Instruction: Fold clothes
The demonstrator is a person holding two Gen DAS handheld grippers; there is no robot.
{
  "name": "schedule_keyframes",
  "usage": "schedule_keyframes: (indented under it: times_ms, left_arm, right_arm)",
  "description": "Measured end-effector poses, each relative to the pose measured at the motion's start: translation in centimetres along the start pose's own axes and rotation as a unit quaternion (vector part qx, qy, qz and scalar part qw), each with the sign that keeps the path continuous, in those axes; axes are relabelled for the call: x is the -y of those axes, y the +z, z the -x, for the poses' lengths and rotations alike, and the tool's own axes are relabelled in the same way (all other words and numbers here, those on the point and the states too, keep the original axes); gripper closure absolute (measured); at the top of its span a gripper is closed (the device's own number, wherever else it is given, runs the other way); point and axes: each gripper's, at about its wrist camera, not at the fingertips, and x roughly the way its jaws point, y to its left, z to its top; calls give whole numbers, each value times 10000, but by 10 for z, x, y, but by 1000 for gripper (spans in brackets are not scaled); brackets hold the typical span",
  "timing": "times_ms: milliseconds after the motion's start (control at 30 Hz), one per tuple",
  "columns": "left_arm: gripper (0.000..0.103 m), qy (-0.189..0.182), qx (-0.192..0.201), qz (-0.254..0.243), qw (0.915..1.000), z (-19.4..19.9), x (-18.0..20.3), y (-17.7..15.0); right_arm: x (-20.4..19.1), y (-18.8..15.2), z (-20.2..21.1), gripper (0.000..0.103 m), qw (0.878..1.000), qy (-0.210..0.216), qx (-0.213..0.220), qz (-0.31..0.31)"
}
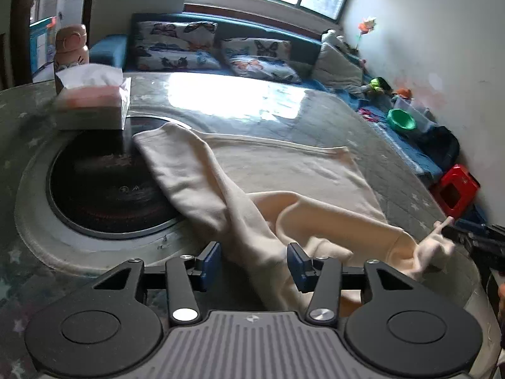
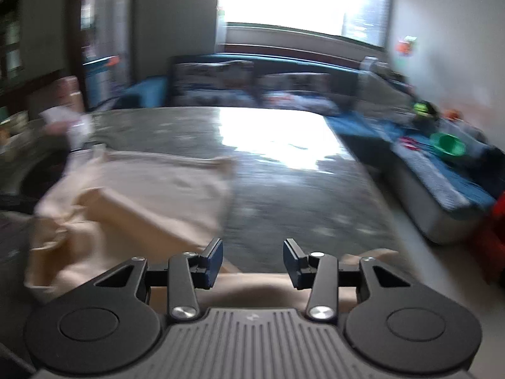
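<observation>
A cream sweatshirt [image 1: 284, 170] lies spread on the grey table [image 1: 363, 132]. One sleeve [image 1: 189, 170] runs from the far left toward me and passes between the fingers of my left gripper [image 1: 255, 262], which is open around it. The other sleeve ends in a blurred cuff [image 1: 432, 246] at the right, touching the tip of the black right gripper [image 1: 473, 243]. In the blurred right wrist view the right gripper [image 2: 252, 259] is open, with nothing between its tips. Cream cloth [image 2: 126, 205] lies to its left and under its fingers.
A tissue box [image 1: 91, 104] and a pink bottle [image 1: 71, 47] stand at the table's far left, behind a round dark hob [image 1: 104, 183] set into the top. Beyond are a blue sofa [image 1: 221, 25] with butterfly cushions, a green bowl [image 1: 401, 120] and a red stool [image 1: 457, 189].
</observation>
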Motion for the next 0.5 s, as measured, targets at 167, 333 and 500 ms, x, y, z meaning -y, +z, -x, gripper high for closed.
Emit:
schedule_keyframes:
  times_ms: [167, 333, 500]
  left_arm:
    - [91, -254, -169, 212, 9993, -11, -8, -6]
    - [96, -284, -12, 131, 9995, 19, -17, -21]
    - [96, -314, 145, 50, 9994, 50, -26, -35]
  right_arm:
    - [-42, 6, -14, 57, 9946, 961, -91, 371]
    - [-74, 7, -30, 56, 9849, 1459, -410, 841]
    - [-93, -10, -28, 56, 9689, 1867, -899, 1353]
